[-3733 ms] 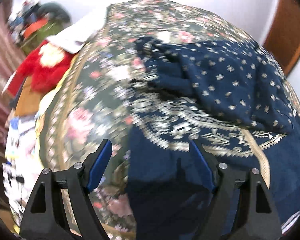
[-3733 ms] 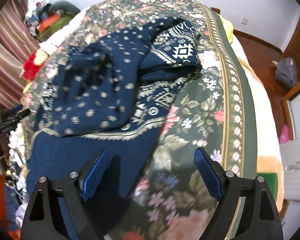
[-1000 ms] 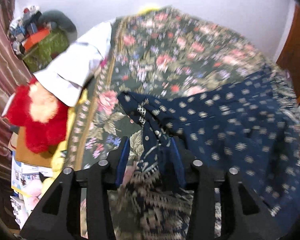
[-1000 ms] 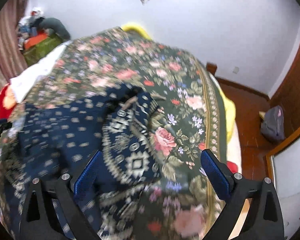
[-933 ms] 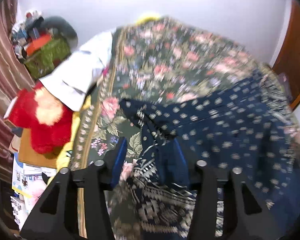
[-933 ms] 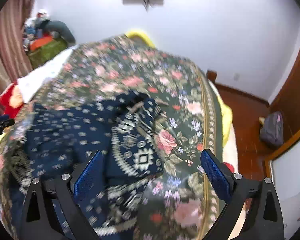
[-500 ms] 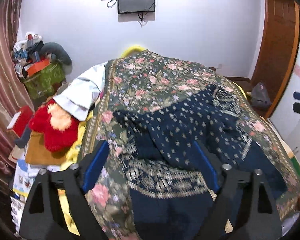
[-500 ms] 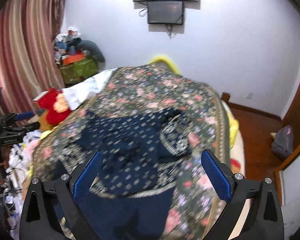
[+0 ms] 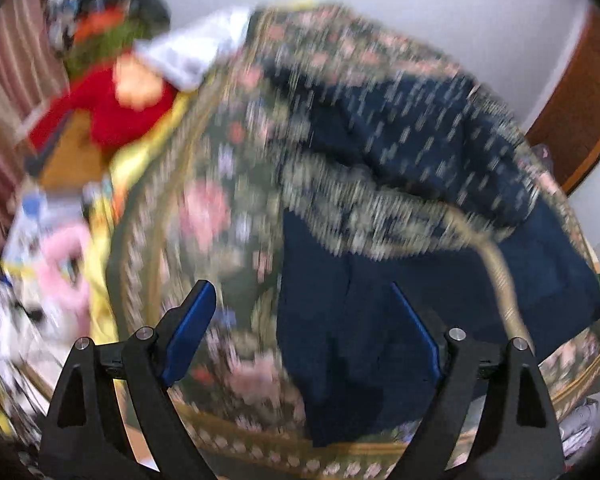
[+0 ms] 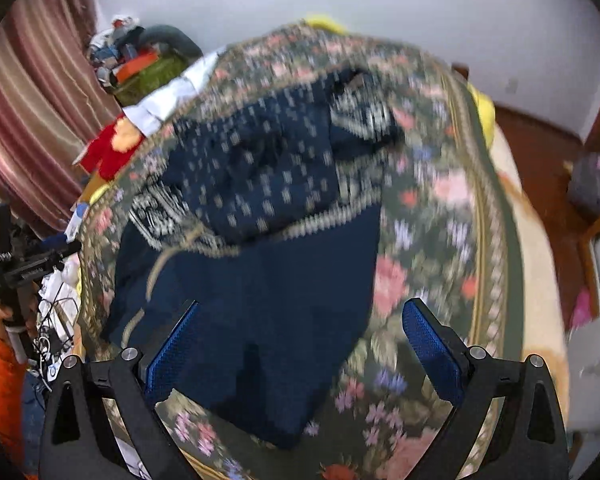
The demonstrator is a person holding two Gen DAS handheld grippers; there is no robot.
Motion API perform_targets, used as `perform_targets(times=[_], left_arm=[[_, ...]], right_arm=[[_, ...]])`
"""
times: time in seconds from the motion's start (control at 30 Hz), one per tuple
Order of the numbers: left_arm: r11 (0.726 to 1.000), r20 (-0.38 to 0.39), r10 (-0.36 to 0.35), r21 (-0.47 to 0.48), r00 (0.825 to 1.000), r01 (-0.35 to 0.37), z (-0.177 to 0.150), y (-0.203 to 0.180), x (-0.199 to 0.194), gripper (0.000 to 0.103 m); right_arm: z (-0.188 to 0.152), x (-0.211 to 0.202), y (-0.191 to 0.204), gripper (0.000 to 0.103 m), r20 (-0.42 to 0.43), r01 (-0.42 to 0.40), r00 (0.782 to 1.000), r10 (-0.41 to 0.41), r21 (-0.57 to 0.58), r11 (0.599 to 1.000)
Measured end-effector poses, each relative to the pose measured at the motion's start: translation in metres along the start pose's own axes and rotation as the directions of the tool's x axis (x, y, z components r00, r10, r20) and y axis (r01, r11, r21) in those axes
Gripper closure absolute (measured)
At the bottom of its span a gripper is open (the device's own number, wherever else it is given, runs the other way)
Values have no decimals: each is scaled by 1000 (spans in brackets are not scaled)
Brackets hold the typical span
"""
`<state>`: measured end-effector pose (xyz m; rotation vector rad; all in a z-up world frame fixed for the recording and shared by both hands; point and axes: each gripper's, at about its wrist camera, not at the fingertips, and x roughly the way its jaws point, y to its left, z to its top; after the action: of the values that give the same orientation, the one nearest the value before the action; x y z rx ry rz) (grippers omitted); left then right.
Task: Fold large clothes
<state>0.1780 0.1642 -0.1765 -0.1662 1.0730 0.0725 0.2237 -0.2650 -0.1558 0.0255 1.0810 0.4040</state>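
A large navy garment (image 9: 400,208) with pale dots and a gold patterned band lies spread on the floral bed cover (image 9: 204,216), its far half folded back over the plain navy near half. My left gripper (image 9: 304,320) hangs open above the garment's near left edge, nothing between its blue pads. In the right wrist view the same garment (image 10: 268,240) fills the middle, and my right gripper (image 10: 300,340) stands open over its near right part, holding nothing. Both views are blurred by motion.
A red plush toy (image 9: 112,100) and white cloth (image 9: 192,56) lie at the bed's left side, with clutter on the floor below. A person's orange sleeve (image 10: 0,380) holds the other gripper at the left. A brown door (image 9: 580,100) stands right.
A second ago the left gripper was shut on a fold of the garment; it let go and opened. Both grippers have pulled back toward the bed's near end and tilted down.
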Motion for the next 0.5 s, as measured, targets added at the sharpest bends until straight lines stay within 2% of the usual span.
perform_targets(times=[0.13, 0.27, 0.33, 0.37, 0.43, 0.5], left_arm=[[997, -109, -23, -75, 994, 14, -34, 14, 36, 16], [987, -191, -98, -145, 977, 71, -59, 17, 61, 17], [981, -209, -143, -160, 968, 110, -70, 12, 69, 19], [977, -207, -164, -168, 965, 130, -74, 10, 70, 22], [966, -184, -203, -201, 962, 165, -80, 6, 73, 24], [959, -162, -209, -227, 964, 169, -83, 5, 73, 27]], right_arm=[[-19, 18, -9, 5, -56, -44, 997, 46, 53, 998], [-35, 34, -13, 25, -113, -100, 987, 110, 96, 990], [-40, 34, -13, 26, -89, -104, 989, 114, 110, 988], [-41, 34, -12, 30, -82, -109, 990, 118, 112, 988], [-41, 32, -8, 32, -73, -132, 988, 139, 101, 986], [-41, 33, 0, 38, -65, -139, 988, 142, 60, 989]])
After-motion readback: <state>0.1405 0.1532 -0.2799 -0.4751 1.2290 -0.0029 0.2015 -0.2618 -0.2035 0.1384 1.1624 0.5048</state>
